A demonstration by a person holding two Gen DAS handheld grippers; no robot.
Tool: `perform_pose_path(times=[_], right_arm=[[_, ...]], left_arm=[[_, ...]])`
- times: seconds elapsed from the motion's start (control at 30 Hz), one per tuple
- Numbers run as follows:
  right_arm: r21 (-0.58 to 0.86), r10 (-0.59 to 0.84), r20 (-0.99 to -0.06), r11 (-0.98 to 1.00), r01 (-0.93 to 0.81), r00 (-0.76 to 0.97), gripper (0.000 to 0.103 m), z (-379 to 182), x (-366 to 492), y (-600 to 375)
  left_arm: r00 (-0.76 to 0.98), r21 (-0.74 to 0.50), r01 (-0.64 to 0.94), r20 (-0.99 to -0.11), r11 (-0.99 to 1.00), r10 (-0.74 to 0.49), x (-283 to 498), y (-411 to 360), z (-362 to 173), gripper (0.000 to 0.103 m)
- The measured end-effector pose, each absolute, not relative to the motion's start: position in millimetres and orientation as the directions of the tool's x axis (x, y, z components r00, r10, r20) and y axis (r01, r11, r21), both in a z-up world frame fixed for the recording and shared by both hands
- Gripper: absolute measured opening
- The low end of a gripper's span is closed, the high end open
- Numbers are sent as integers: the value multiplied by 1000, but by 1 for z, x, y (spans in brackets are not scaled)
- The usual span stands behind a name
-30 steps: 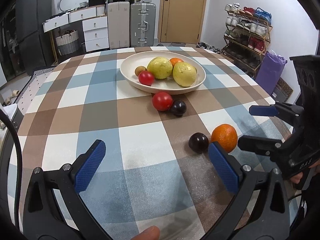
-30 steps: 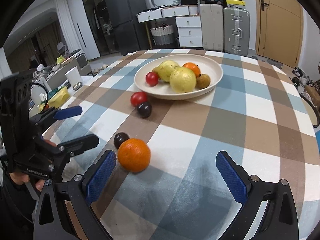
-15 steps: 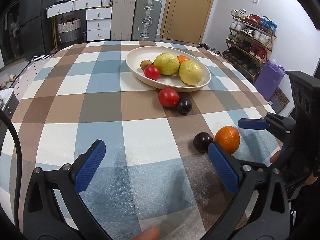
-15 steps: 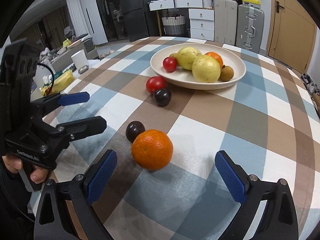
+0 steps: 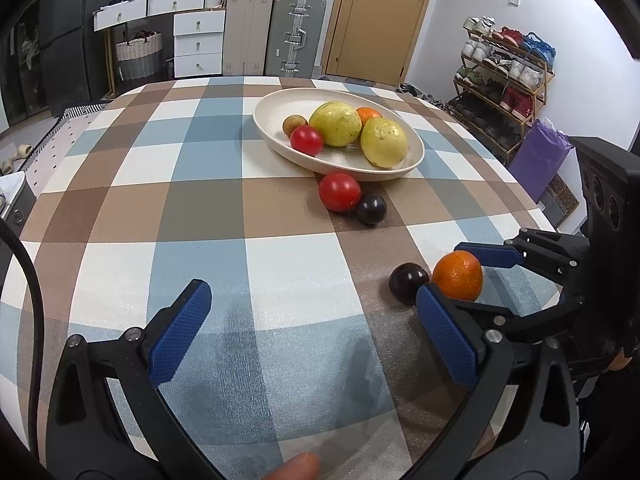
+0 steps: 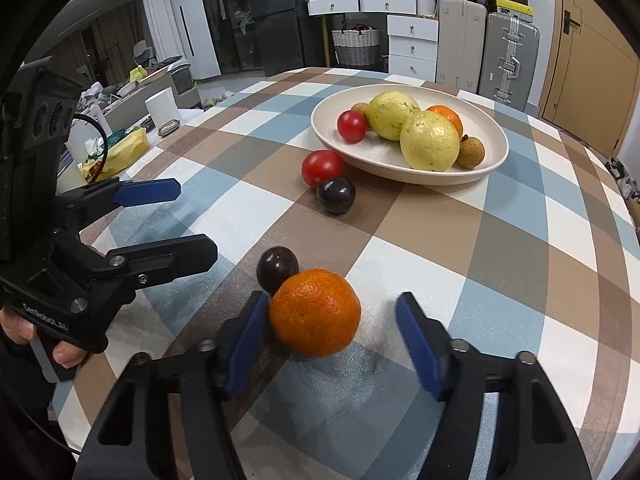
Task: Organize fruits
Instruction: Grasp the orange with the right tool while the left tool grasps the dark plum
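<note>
The right tool (image 6: 332, 328) stood partly open around the loose orange (image 6: 315, 312), its left blue pad touching the peel and its right pad a little apart from it, so the fruit was bracketed but not clamped. The orange sat on the checked cloth of the surface (image 6: 520, 264) near its front edge, round with a pebbled skin and no clear long axis; which way its stem end faced could not be told. A dark plum (image 6: 277, 267), smooth and glossy, touched the orange on its far left side. The left tool (image 5: 316, 332) hung wide open over bare cloth, nothing between its textured blue pads.

Further back, a red tomato (image 6: 322, 167) and a second dark plum (image 6: 335, 195) lay touching each other just in front of the shallow cream oval dish (image 6: 480, 168). The dish held two large yellow-green fruits (image 6: 429, 141) with dimpled skin, side by side, a small red tomato (image 6: 352, 125) at its left, another orange (image 6: 447, 117) behind the yellow pair, and a small rough brown fruit, perhaps a longan (image 6: 470, 152), at the right
</note>
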State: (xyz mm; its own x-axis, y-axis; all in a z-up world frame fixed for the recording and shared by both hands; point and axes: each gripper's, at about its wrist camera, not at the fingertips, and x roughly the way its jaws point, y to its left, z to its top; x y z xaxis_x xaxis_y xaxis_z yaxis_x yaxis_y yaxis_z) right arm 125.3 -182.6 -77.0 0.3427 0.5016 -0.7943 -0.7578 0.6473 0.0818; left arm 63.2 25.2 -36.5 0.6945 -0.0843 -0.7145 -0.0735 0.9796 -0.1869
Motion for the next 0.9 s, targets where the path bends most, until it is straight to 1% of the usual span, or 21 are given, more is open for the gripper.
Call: perform_pose_path(times=[0.07, 0.23, 0.3, 0.47, 0.6, 0.7, 0.9], right_arm=[[107, 520, -790, 639, -762, 325, 64, -77, 124, -184], [134, 541, -779, 635, -760, 315, 46, -76, 124, -188], [152, 557, -772, 632, -760, 308, 42, -76, 123, -190], [154, 560, -765, 638, -754, 318, 42, -75, 122, -195], [151, 549, -759, 672, -725, 350, 42, -73, 127, -204], [163, 549, -752, 690, -706, 364, 42, -71, 131, -212], [166, 554, -737, 703, -692, 387, 42, -65, 136, -224]], left_arm=[[695, -186, -72, -714, 980, -84, 63, 25, -36, 102], [692, -181, -70, -717, 981, -83, 64, 24, -37, 102], [691, -178, -65, -718, 982, -85, 65, 23, -37, 102], [688, -166, -49, -720, 985, -88, 67, 16, -37, 102], [678, -198, -31, -724, 980, -125, 68, 11, -37, 102], [670, -199, -24, -731, 980, -132, 71, 4, -38, 102], [659, -205, -47, -742, 978, -124, 79, -1, -40, 102]])
